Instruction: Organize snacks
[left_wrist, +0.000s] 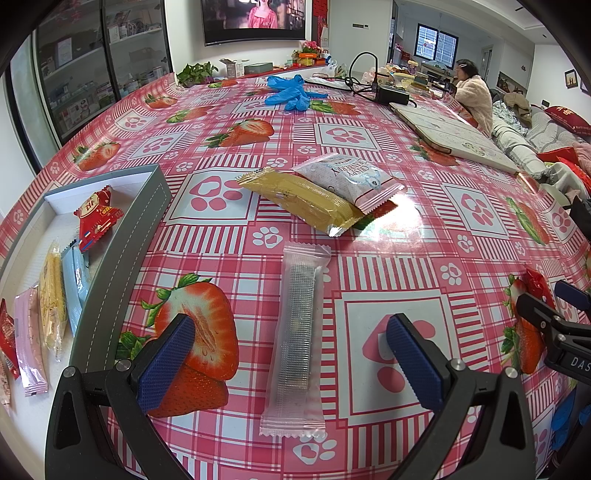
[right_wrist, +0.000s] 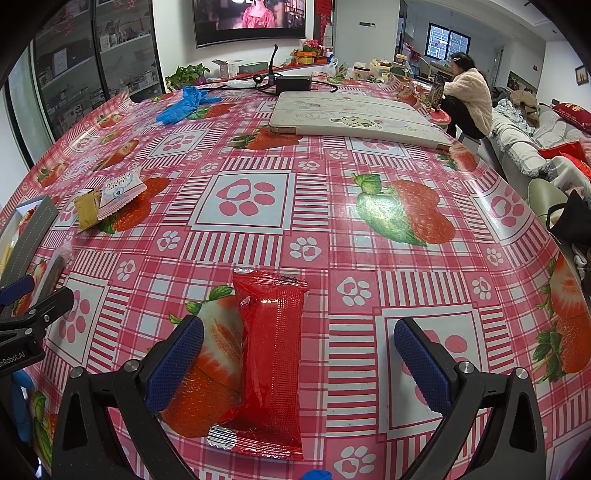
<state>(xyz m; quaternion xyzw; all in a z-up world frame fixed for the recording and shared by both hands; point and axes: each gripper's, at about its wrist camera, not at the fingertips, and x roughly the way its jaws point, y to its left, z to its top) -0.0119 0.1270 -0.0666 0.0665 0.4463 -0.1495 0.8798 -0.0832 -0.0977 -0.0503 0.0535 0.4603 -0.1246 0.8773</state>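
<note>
My left gripper (left_wrist: 290, 341) is open, its blue pads on either side of a clear pink-edged snack packet (left_wrist: 297, 343) lying flat on the strawberry tablecloth. Beyond it lie a yellow packet (left_wrist: 306, 201) and a pink-white cranberry packet (left_wrist: 351, 179), overlapping. At the left stands a grey box (left_wrist: 122, 254) holding several snack packets, among them a red one (left_wrist: 96, 216). My right gripper (right_wrist: 299, 349) is open around a red snack packet (right_wrist: 269, 365) that rests on the cloth between its pads. The yellow packet (right_wrist: 86, 212) and cranberry packet (right_wrist: 120, 190) show far left there.
Blue gloves (left_wrist: 291, 94) lie at the table's far side, with a black power box (left_wrist: 391, 96) and cables. A white folded mat (right_wrist: 354, 118) lies far right of centre. A person (right_wrist: 467, 96) sits beyond the table's far corner. The right gripper's tip (left_wrist: 554, 314) shows at the left view's edge.
</note>
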